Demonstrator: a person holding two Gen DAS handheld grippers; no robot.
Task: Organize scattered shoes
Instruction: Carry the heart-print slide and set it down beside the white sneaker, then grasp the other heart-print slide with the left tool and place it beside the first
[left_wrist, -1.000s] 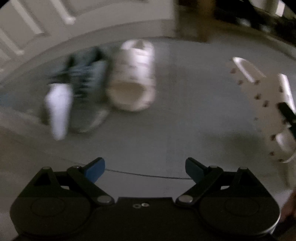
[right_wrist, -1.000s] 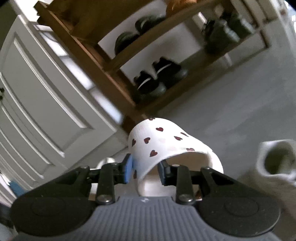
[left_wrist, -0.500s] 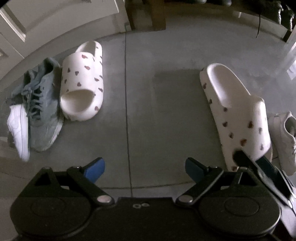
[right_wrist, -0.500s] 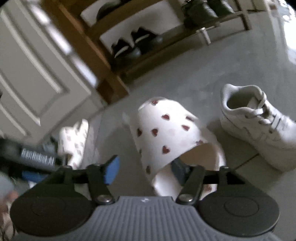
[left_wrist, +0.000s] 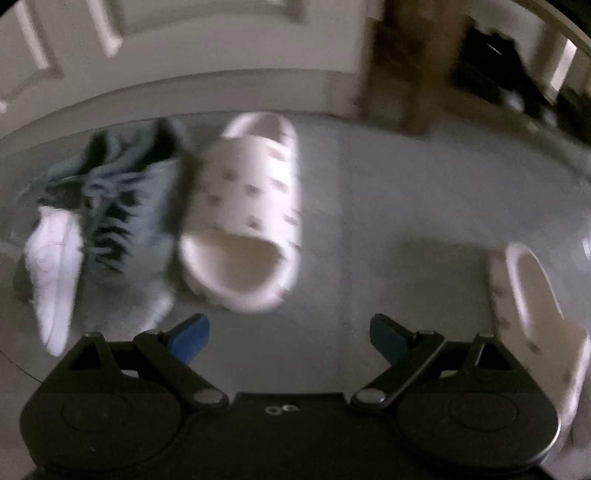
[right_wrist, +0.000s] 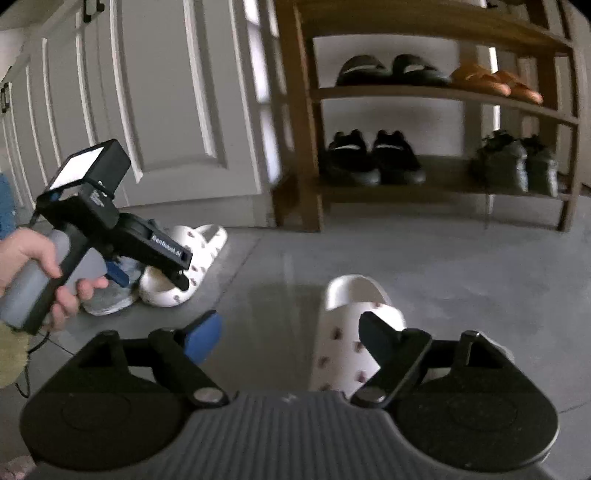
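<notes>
- Your right gripper (right_wrist: 291, 332) stands wide apart with nothing pressed between its pads; its jaws have just been opening, and the near heart-print slide (right_wrist: 351, 332) it carried now lies released on the grey floor (right_wrist: 461, 266).
- That slide sits at about 1 o'clock from the right gripper's body, toe strap toward you, heel end pointing away toward the rack. The dark right finger overlaps it in the view; whether they touch, you cannot tell.
- In the left wrist view the same slide shows at 4 o'clock, at the frame's edge, well apart from the other shoes.
- Your left gripper (left_wrist: 290, 332) is spread open and empty, blue pads over bare floor. In the right wrist view your left hand (right_wrist: 33, 273) grips its handle at 9 o'clock.
- The matching far heart-print slide (left_wrist: 243, 218) lies at 11 o'clock from the left gripper, open toe toward you, heel toward the white panelled doors (left_wrist: 184, 48).
- Just beside it, at 10 o'clock, rests a grey-blue laced sneaker (left_wrist: 122, 206), with a white sneaker (left_wrist: 53, 266) pressed along its outer side. The picture is blurred here.
- The wooden shoe rack (right_wrist: 303, 122) stands at 12 to 1 o'clock in the right wrist view, holding black slides (right_wrist: 391, 70), orange sandals (right_wrist: 495, 81), black sneakers (right_wrist: 373, 158) and dark grey shoes (right_wrist: 517, 162).
</notes>
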